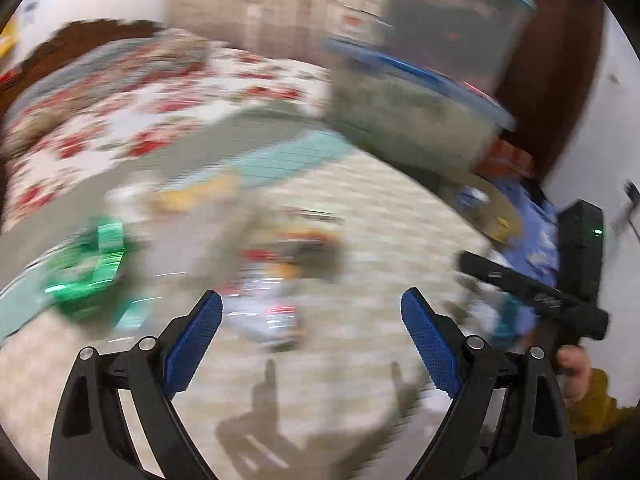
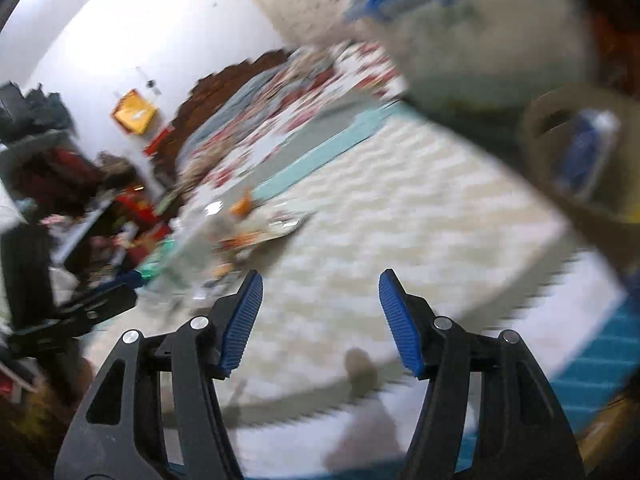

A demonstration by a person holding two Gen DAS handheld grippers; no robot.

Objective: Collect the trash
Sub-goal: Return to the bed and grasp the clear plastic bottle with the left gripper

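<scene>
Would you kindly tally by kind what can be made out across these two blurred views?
Plastic bins: 2, the blue-lidded bin and the teal-lidded bin
Wrappers clear enough to count: 1, the green wrapper
Grippers: 2, the left gripper and the right gripper
Total: 5; the other litter is too blurred to count.

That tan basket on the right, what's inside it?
Inside the tan basket sits something blue and white, too blurred to identify. The basket's wall hides whatever lies deeper.
</scene>
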